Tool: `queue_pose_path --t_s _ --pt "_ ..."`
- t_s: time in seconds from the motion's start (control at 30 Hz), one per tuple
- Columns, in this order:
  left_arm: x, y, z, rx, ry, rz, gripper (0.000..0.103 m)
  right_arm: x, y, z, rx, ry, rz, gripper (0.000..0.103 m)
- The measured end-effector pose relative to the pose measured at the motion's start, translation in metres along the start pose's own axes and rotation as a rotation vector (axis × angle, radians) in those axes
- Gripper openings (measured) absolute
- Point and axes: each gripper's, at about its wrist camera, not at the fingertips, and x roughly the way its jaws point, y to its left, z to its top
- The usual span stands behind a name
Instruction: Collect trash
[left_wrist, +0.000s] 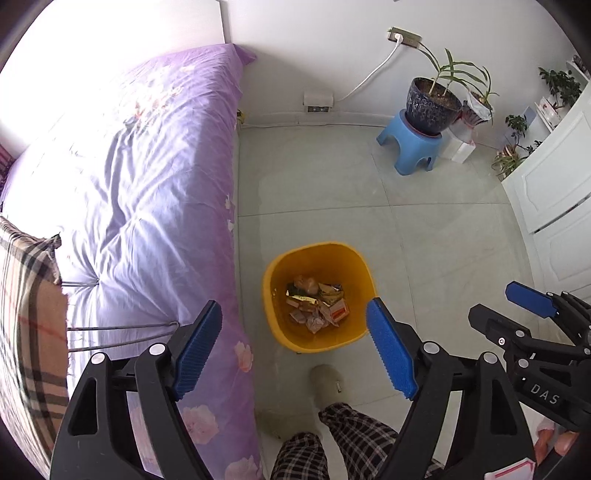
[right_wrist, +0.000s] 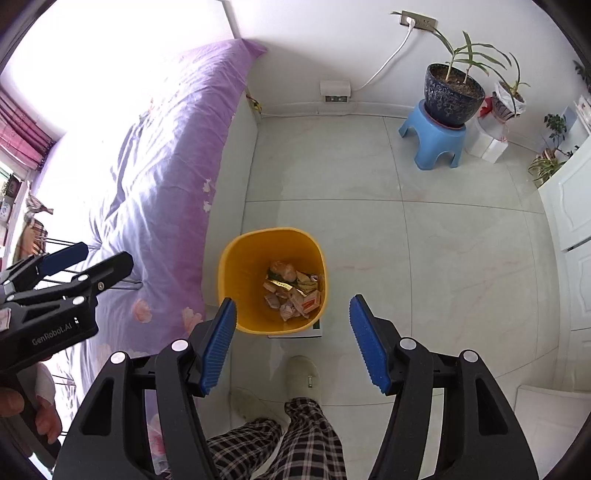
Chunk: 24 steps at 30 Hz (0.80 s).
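A yellow trash bin (left_wrist: 280, 266) stands on the tiled floor beside the bed; it also shows in the right wrist view (right_wrist: 236, 258). Crumpled wrappers and paper trash (left_wrist: 317, 302) lie at its bottom, also seen from the right wrist (right_wrist: 295, 291). My left gripper (left_wrist: 295, 332) is open and empty, held above the bin's near rim. My right gripper (right_wrist: 291, 332) is open and empty, also above the bin's near side. The right gripper shows at the right edge of the left wrist view (left_wrist: 532, 306), and the left gripper at the left of the right wrist view (right_wrist: 66, 258).
A bed with a purple quilt (left_wrist: 147, 166) fills the left. A plaid pillow (left_wrist: 26, 314) lies at its near end. A potted plant (left_wrist: 434, 105) sits on a blue stool (left_wrist: 410, 147) by the far wall. White cabinet doors (left_wrist: 554, 192) stand right. The person's slippered foot (left_wrist: 327, 380) is below the bin.
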Motion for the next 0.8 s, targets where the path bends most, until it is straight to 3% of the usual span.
queue_pose_path --t_s 0.27,0.8 --pt "-0.026 0.003 -0.002 0.001 -0.024 -0.013 0.081 -0.028 0.01 -0.002 -0.032 -0.034 0.02 0.067" --pt "-0.042 0.002 -0.004 -0.007 -0.07 0.017 0.082 -0.041 0.014 -0.007 -0.052 -0.06 0.02 0.067"
